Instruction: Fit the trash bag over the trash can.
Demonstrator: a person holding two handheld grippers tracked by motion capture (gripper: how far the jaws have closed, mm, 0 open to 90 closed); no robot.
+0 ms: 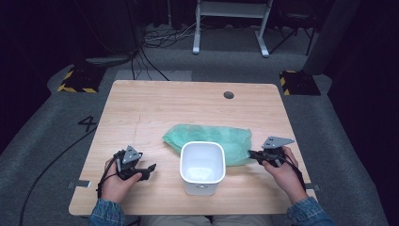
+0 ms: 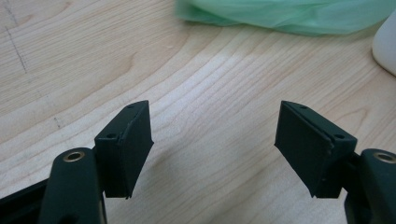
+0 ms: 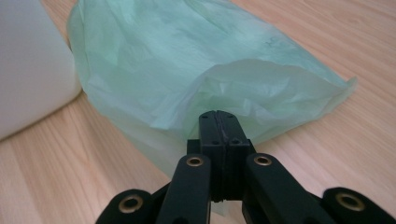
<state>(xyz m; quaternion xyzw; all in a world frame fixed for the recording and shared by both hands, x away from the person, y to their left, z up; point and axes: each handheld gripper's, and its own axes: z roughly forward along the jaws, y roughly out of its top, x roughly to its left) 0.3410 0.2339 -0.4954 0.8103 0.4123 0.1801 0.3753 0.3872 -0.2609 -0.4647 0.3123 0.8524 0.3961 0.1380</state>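
Nearest our edge of the light wooden tabletop (image 1: 141,108) stands the white square plastic bin (image 1: 202,162), empty, about midway along that edge. To its left our left claw (image 1: 151,167) rests low over bare wood, jaws spread wide with nothing between them. Toward the right edge our right claw (image 1: 251,153) has its jaws pressed together, pinching the near rim of the pale green thin plastic bag (image 1: 207,136), which lies crumpled just behind the bin, touching its far wall and stretching toward the tabletop's middle. We judge the step in hand to be picking up the bag so it can line the bin. Next we need the left claw to take the opposite rim, so the mouth can be pulled open over the bin
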